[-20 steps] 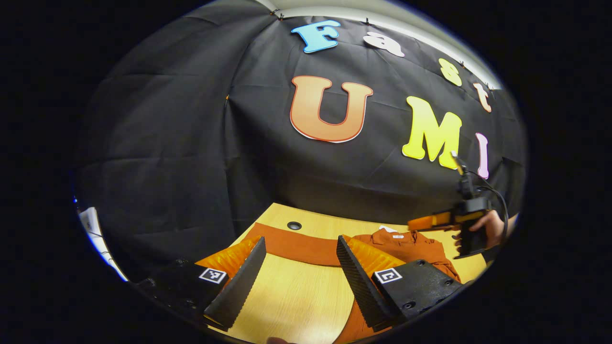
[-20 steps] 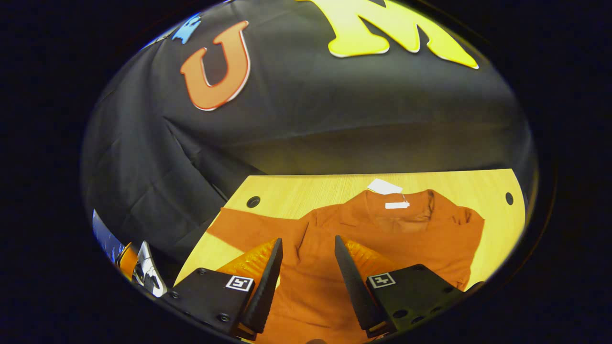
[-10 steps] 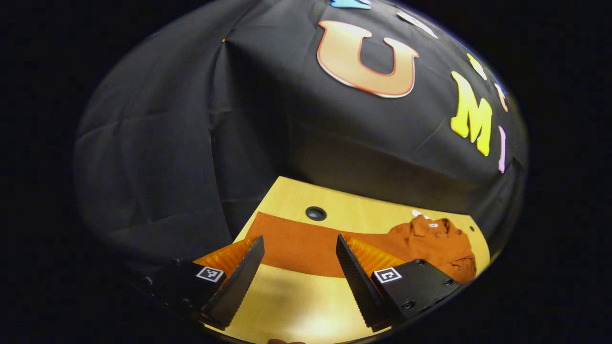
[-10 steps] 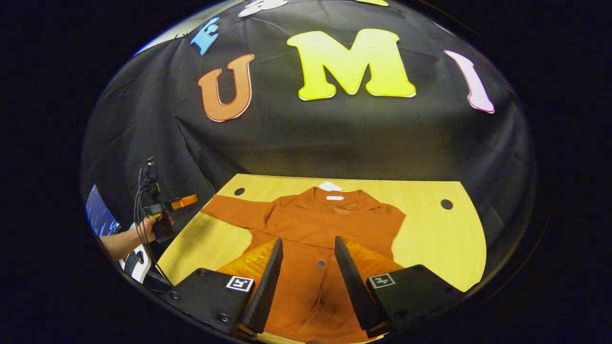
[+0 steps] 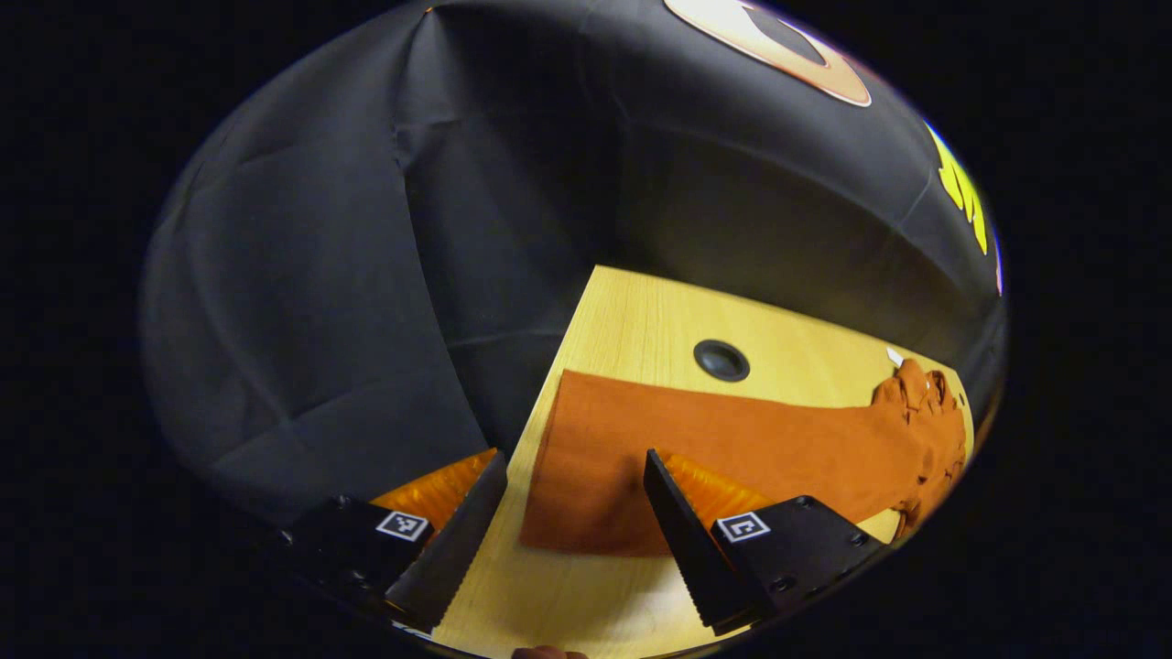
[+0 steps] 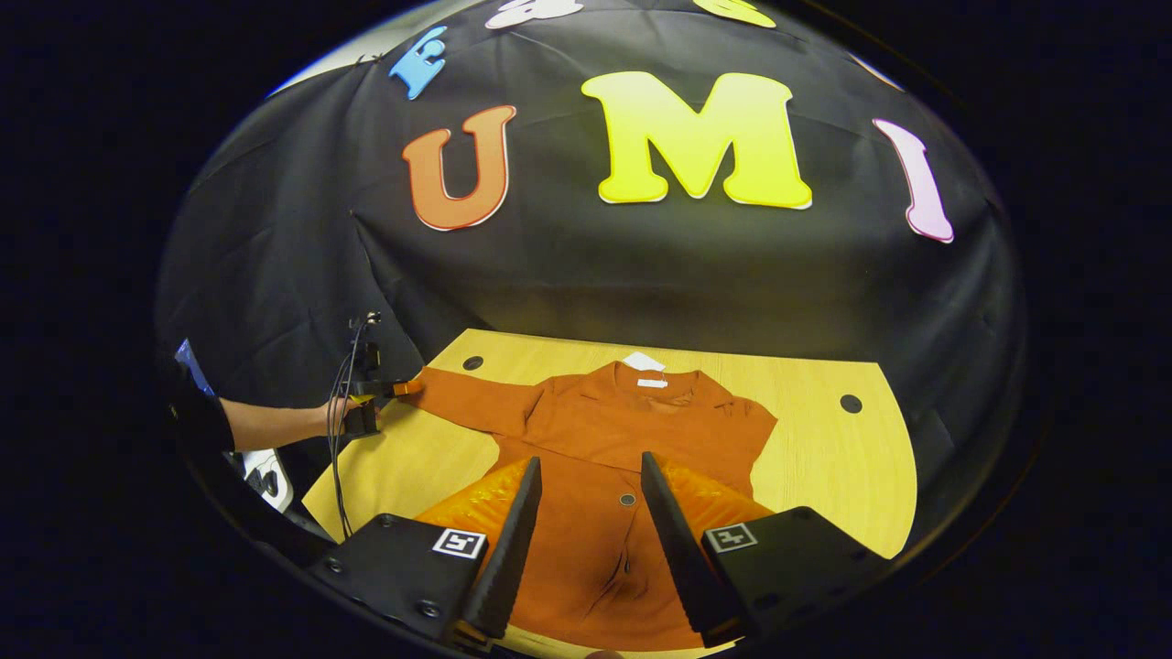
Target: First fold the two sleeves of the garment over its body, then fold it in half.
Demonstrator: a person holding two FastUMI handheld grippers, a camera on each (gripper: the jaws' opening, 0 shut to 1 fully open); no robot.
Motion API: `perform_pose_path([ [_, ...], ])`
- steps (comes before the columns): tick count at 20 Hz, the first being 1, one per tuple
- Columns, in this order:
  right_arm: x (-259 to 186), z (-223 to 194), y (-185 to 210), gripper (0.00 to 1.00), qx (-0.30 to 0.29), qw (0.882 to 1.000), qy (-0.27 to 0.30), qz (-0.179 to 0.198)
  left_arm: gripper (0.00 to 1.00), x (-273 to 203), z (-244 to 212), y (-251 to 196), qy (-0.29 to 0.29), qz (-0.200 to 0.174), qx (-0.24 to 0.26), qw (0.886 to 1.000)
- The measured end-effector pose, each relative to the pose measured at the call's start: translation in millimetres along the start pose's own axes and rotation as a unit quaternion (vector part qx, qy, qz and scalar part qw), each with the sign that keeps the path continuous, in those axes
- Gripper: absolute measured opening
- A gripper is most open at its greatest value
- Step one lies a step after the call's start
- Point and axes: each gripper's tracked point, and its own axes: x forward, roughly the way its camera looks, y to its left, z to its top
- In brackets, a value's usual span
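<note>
An orange buttoned garment point(image 6: 623, 439) lies flat on the wooden table point(image 6: 824, 458), collar with a white tag at the far side. Its left sleeve point(image 5: 696, 439) stretches out toward the table's left edge; the right sleeve lies folded over the body. My left gripper point(image 5: 572, 485) hovers open just above that sleeve's cuff end, with the cuff between its fingers. In the right gripper view the left gripper point(image 6: 380, 389) shows far off at the cuff, held by a hand. My right gripper point(image 6: 586, 490) stands open above the garment's lower front, nothing in it.
The table has round cable holes point(image 5: 721, 360) near the sleeve and at the far corners point(image 6: 851, 403). Black cloth walls the booth behind and on the left. Bare wood lies to the right of the garment point(image 6: 851, 485). Cables hang from the far gripper point(image 6: 343, 439).
My left gripper has dropped and moved in over the cuff of the outstretched sleeve. My right gripper has pulled back and up from the garment, then held nearly still.
</note>
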Motion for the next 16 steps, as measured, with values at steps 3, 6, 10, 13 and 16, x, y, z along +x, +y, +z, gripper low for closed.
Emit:
perform_pose_path([
  [3, 3, -11, -7, 0.72, 0.011, 1.000, 0.011, -0.010, 0.98, -3, -16, -16, 0.017, 0.011, 0.025, 0.999],
  [6, 11, -12, -15, 0.72, 0.084, 0.996, 0.014, -0.018, 0.91, 0, -17, -41, 0.003, 0.026, 0.032, 0.999],
  [10, 14, -17, -39, 0.72, 0.143, 0.988, 0.019, -0.044, 0.46, -3, -15, -68, -0.015, 0.048, 0.075, 0.996],
  [13, 4, -15, -51, 0.72, 0.156, 0.986, 0.010, -0.057, 0.08, -2, -12, -71, -0.006, 0.078, 0.119, 0.990],
  [16, -4, -17, -55, 0.72, 0.152, 0.987, 0.007, -0.056, 0.03, -17, 1, -81, -0.009, 0.067, 0.114, 0.991],
])
